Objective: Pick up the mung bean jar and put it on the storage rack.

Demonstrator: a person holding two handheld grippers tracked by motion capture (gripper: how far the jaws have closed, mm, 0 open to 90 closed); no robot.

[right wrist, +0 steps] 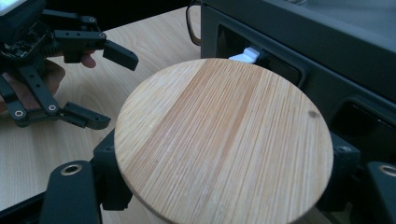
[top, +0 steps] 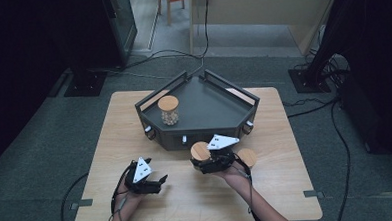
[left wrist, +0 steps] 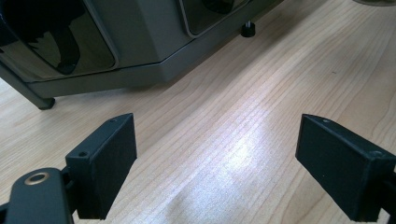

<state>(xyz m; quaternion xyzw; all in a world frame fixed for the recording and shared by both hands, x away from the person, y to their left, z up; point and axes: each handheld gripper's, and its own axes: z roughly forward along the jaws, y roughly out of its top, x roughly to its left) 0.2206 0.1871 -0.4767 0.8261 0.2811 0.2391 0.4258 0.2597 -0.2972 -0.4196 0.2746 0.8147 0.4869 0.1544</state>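
Note:
My right gripper (top: 200,165) is shut on a jar with a round wooden lid (top: 201,150), just in front of the dark grey tray (top: 208,102). In the right gripper view the lid (right wrist: 224,140) covers the jar body, and the black jaws press in from both sides beneath it. A second lidded jar (top: 168,110) with pale contents stands on the tray's left part. A third wooden-lidded jar (top: 247,157) stands on the table behind my right hand. My left gripper (top: 159,183) rests low over the table at the front left, open, with bare wood between its jaws (left wrist: 217,158).
The wooden table (top: 287,186) has free room at the front and along both sides. The grey tray's front wall (left wrist: 140,51) has knobs and dark panels. The left gripper (right wrist: 112,88) stands open beyond the held lid. Cables run over the floor behind the table.

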